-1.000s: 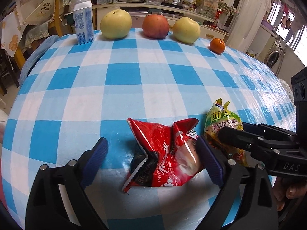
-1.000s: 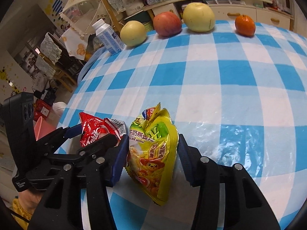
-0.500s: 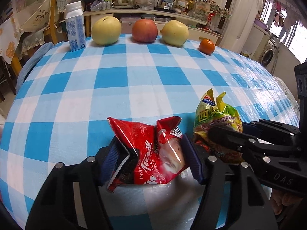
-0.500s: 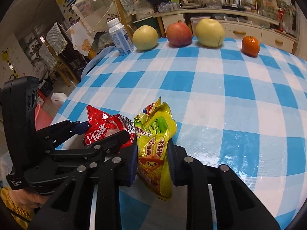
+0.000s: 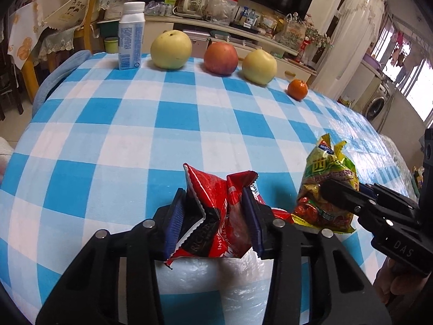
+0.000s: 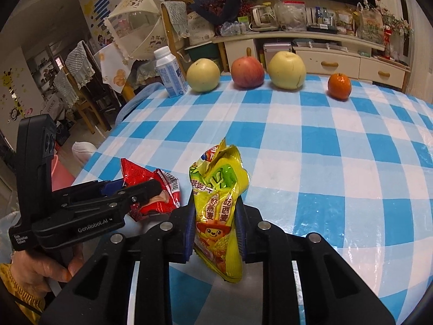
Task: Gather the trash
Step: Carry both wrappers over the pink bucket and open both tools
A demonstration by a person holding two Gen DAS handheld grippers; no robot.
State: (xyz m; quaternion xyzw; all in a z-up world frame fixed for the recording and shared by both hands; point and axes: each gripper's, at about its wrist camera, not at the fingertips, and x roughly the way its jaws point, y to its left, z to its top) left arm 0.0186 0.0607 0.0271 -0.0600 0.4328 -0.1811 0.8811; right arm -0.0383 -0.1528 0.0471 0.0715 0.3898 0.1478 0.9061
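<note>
Over the checked tabletop (image 5: 173,124), the left gripper (image 5: 213,214) has just been closing, fingers clamped on the red wrapper (image 5: 219,216); right gripper (image 6: 215,222) pinches the yellow packet (image 6: 219,203).

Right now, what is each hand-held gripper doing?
Left hand-held gripper: jaws have just been closing, now clamped on the red wrapper.
Right hand-held gripper: shut on the yellow snack bag.
</note>
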